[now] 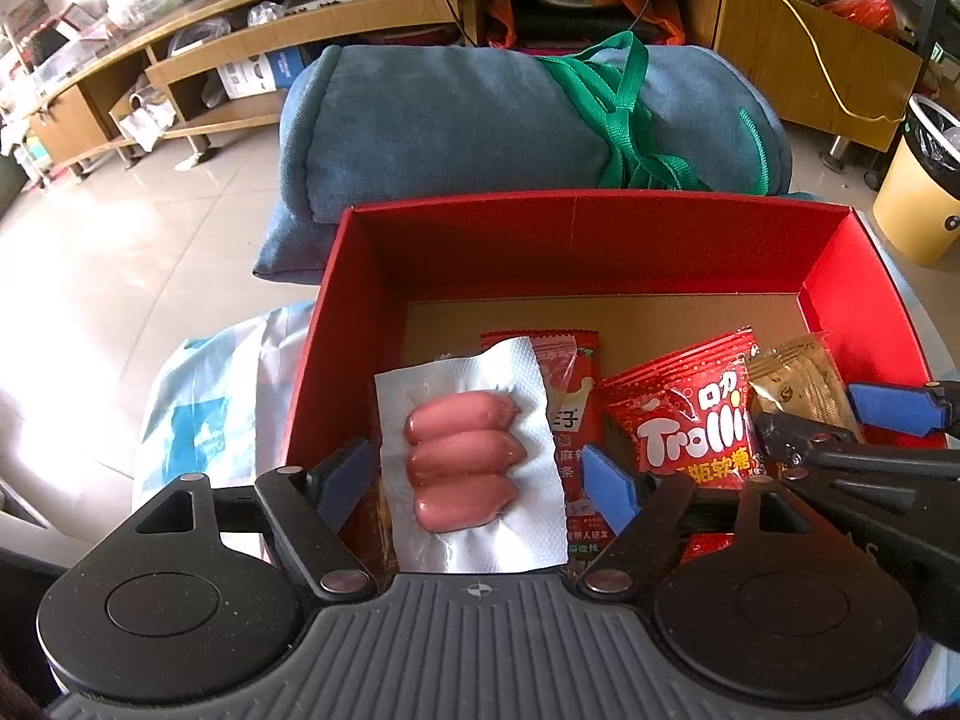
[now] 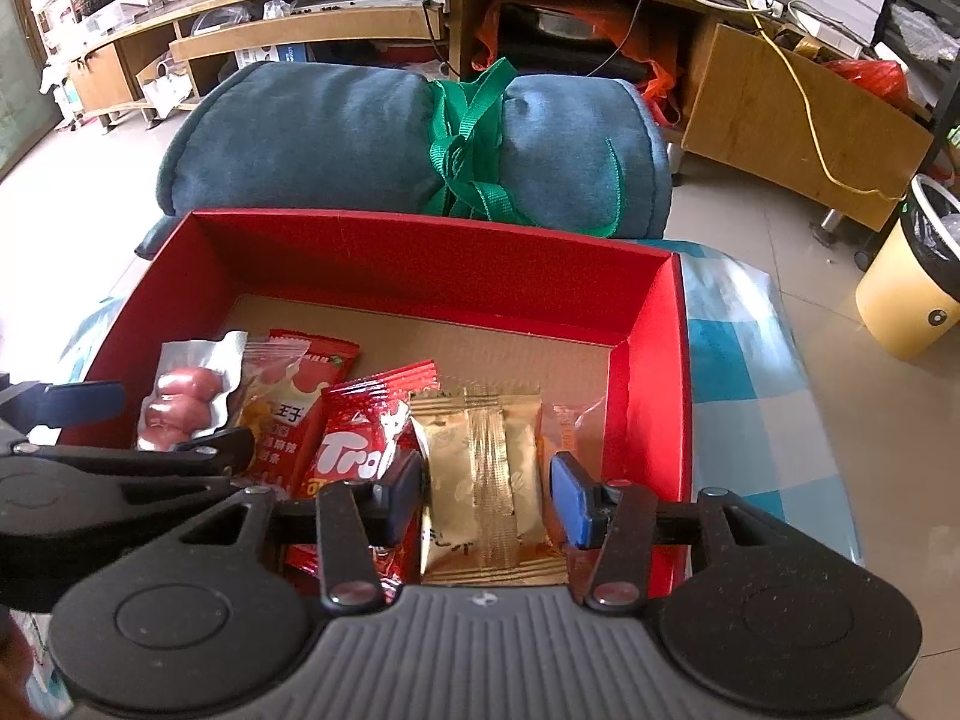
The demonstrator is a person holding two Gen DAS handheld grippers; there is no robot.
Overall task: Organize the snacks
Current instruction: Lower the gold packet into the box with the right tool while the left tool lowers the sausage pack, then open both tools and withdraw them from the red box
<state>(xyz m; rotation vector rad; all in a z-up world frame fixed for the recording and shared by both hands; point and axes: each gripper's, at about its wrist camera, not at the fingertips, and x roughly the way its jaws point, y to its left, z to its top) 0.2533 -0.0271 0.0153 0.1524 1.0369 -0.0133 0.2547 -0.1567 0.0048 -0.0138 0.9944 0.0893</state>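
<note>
A red cardboard box (image 1: 576,204) (image 2: 420,222) holds several snacks side by side. My left gripper (image 1: 474,489) (image 2: 150,426) stands open over a clear pack of three pink sausages (image 1: 462,450) (image 2: 180,402), its pads apart from the pack's edges. Beside the pack lie a red strip snack (image 1: 576,396) (image 2: 294,396) and a red Trolli bag (image 1: 690,420) (image 2: 360,426). A gold packet (image 2: 480,468) (image 1: 798,384) lies flat at the right end, between the pads of my right gripper (image 2: 487,501) (image 1: 840,420), which is slightly open and not pressing on it.
The box sits on a blue-and-white chequered cloth (image 2: 738,348). Behind it lies a rolled blue cushion (image 1: 450,120) tied with green straps (image 1: 624,102). A yellow bin (image 2: 906,294) stands on the tiled floor at right. Cluttered wooden shelving (image 2: 312,30) lines the back.
</note>
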